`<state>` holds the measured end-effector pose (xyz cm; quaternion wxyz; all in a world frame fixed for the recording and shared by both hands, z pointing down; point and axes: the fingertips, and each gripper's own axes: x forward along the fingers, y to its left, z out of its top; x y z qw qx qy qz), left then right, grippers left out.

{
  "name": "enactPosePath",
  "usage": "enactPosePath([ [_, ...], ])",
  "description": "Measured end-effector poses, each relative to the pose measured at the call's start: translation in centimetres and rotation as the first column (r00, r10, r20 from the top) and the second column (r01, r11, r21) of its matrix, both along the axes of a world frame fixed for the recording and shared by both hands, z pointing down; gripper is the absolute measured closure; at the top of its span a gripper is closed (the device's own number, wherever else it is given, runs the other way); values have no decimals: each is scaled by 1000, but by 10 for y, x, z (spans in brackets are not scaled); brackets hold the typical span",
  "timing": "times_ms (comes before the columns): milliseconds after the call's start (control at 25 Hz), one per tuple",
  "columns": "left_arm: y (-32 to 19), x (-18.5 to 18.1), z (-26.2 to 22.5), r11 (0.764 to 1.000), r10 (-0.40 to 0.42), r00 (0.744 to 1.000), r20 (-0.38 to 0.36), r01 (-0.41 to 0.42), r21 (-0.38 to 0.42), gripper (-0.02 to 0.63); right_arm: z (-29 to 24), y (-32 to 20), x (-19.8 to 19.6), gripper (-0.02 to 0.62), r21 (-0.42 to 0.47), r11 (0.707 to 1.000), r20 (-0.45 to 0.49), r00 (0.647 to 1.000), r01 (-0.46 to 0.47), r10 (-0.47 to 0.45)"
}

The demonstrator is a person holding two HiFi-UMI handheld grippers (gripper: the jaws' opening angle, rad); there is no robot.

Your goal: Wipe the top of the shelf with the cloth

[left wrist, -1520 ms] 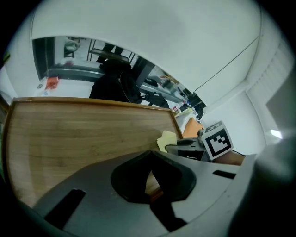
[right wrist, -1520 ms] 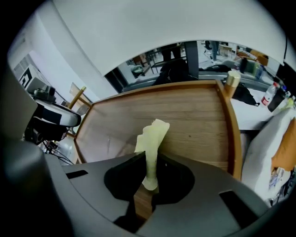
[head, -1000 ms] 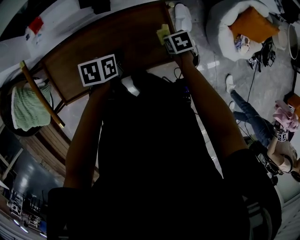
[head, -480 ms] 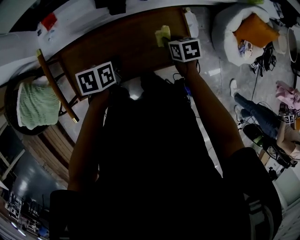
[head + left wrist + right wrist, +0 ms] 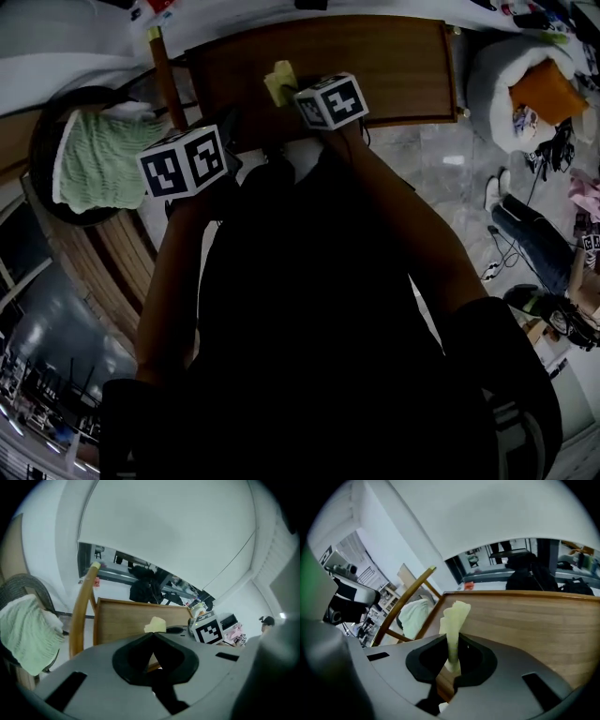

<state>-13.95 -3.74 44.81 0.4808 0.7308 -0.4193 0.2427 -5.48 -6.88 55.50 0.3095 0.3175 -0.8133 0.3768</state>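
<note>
The shelf's brown wooden top (image 5: 394, 56) runs across the far side of the head view. A pale yellow cloth (image 5: 279, 82) sticks out over its left part, and my right gripper (image 5: 298, 94) is shut on it. In the right gripper view the cloth (image 5: 454, 616) stands up between the closed jaws of the right gripper (image 5: 451, 665), in front of the wooden top (image 5: 525, 620). I cannot tell whether the cloth touches the wood. My left gripper (image 5: 153, 634) is shut with nothing in it, near the shelf's left front corner (image 5: 117, 618). From there I see the cloth (image 5: 155, 625).
A light green towel (image 5: 94, 159) lies on a dark round chair with a slanted wooden rail (image 5: 164, 70) left of the shelf. A white beanbag with an orange cushion (image 5: 534, 89) sits to the right. A person (image 5: 553, 272) sits on the floor among cables.
My right gripper has carried the cloth leftward along the shelf top, from near its right end to its left part. The left gripper has shifted left too.
</note>
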Motion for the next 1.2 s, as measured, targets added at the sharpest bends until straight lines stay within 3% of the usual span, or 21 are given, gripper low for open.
enactPosePath([
  [240, 18, -60, 17, 998, -46, 998, 40, 48, -31, 597, 28, 28, -91, 548, -57, 989, 20, 991, 136, -135],
  [480, 42, -81, 35, 995, -60, 997, 53, 65, -82, 597, 49, 66, -149, 548, -98, 962, 33, 967, 256, -254],
  [920, 45, -76, 48, 993, -59, 996, 66, 66, -102, 597, 71, 85, -172, 548, -119, 921, -14, 927, 372, -376],
  [1120, 39, -70, 53, 990, -58, 996, 73, 67, -123, 597, 76, 87, -153, 548, -157, 915, -62, 921, 370, -383],
  [1200, 37, -62, 54, 991, -46, 996, 75, 55, -124, 597, 75, 93, -141, 548, -181, 912, -42, 924, 367, -380],
])
